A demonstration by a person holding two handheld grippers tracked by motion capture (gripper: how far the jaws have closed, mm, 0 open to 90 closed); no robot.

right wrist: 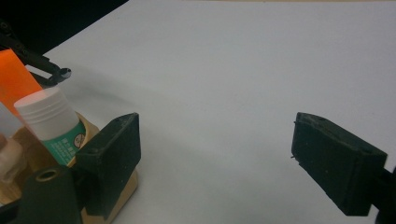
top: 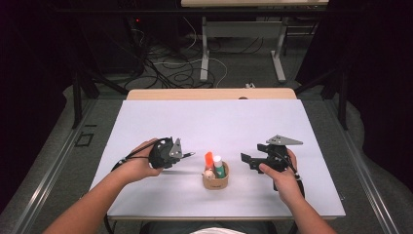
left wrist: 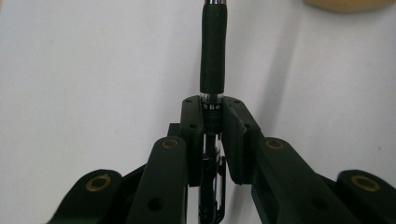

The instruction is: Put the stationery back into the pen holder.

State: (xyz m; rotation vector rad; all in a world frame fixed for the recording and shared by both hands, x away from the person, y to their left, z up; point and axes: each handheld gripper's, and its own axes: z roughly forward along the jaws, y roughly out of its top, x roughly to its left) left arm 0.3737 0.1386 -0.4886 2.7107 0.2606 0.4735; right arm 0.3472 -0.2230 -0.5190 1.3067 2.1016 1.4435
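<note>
My left gripper [top: 176,154] is shut on a black pen [top: 187,155], which sticks out to the right a little above the table. In the left gripper view the jaws clamp the pen [left wrist: 212,60] at its clear barrel and its dark grip section runs upward from my left gripper [left wrist: 212,116]. A small wooden holder [top: 215,183] stands between the grippers with a glue stick [top: 219,165] and an orange item [top: 209,160] in it. My right gripper [top: 247,161] stands open just right of the holder; nothing lies between its pads [right wrist: 112,154].
The white table top [top: 209,122] stretches far and to both sides of the holder [right wrist: 123,189]. In the right gripper view the white-capped glue stick [right wrist: 51,116], the orange item [right wrist: 14,79] and the pen tip [right wrist: 58,72] sit at the left. A desk frame and cables lie beyond the table.
</note>
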